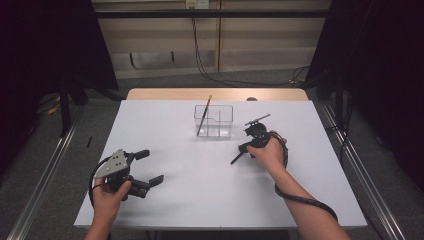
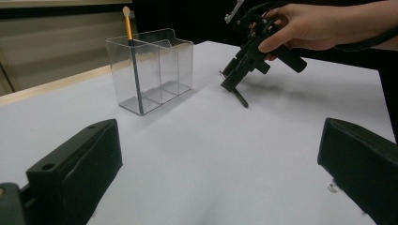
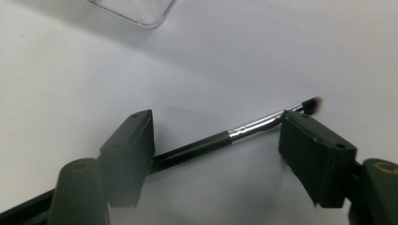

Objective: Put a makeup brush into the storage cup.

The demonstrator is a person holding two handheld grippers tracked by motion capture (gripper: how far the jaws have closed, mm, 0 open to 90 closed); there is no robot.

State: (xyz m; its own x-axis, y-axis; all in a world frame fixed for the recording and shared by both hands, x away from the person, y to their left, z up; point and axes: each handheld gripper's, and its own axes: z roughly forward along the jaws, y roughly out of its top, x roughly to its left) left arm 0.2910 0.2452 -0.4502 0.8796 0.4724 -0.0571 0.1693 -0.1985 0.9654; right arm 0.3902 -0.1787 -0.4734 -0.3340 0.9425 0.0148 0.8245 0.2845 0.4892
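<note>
Right gripper [image 3: 216, 140] straddled a makeup brush [image 3: 253, 125], jaws apart, not gripping.
Left gripper [image 1: 145, 167] gaped empty lower left; clear organizer [image 1: 214, 121] stood centre.

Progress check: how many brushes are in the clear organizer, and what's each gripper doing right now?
Done: one orange-handled brush stands in an end compartment of the clear organizer. In hand: the right gripper is down at the table, jaws open on either side of a black brush lying flat; not yet gripped. The left gripper is open, holding nothing. Left, by the look of it: close, lift and drop the black brush into the organizer.
</note>
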